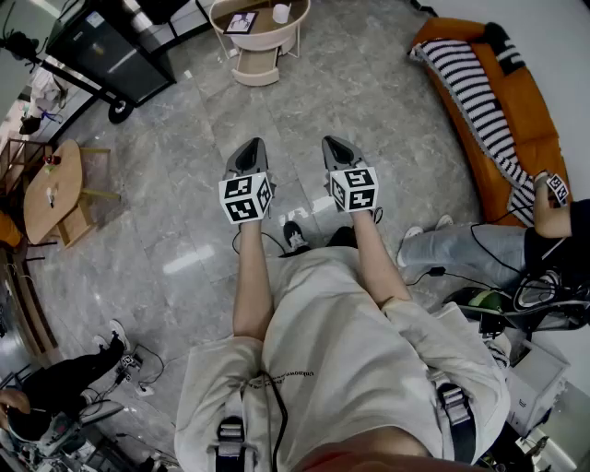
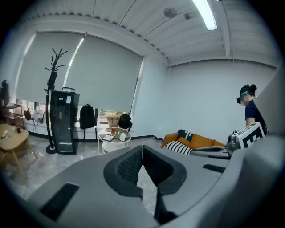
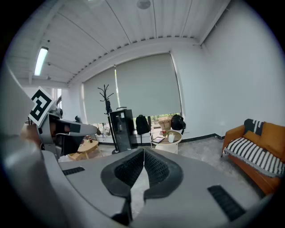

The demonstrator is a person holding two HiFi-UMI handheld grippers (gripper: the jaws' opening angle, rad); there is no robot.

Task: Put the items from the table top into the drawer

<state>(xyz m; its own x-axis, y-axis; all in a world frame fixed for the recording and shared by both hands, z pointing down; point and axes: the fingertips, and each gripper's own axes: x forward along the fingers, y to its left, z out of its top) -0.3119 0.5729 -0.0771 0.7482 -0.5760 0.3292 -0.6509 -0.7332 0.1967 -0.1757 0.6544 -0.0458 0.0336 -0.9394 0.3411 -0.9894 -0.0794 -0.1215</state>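
Head view, left gripper [image 1: 252, 146]: jaws together, empty, over grey marble floor [image 1: 369, 83].
Right gripper [image 1: 332, 144]: jaws pressed together on nothing, just beside the left.
Open room: bare floor ahead; orange sofa [image 1: 525, 101] along the right.
Items: dark tablet [image 1: 241, 22] and white cup [image 1: 281, 13] on the far round table [image 1: 263, 43], tablet toward its left edge, cup toward its right.
Writing: shirt [image 1: 350, 341] print too small to read.
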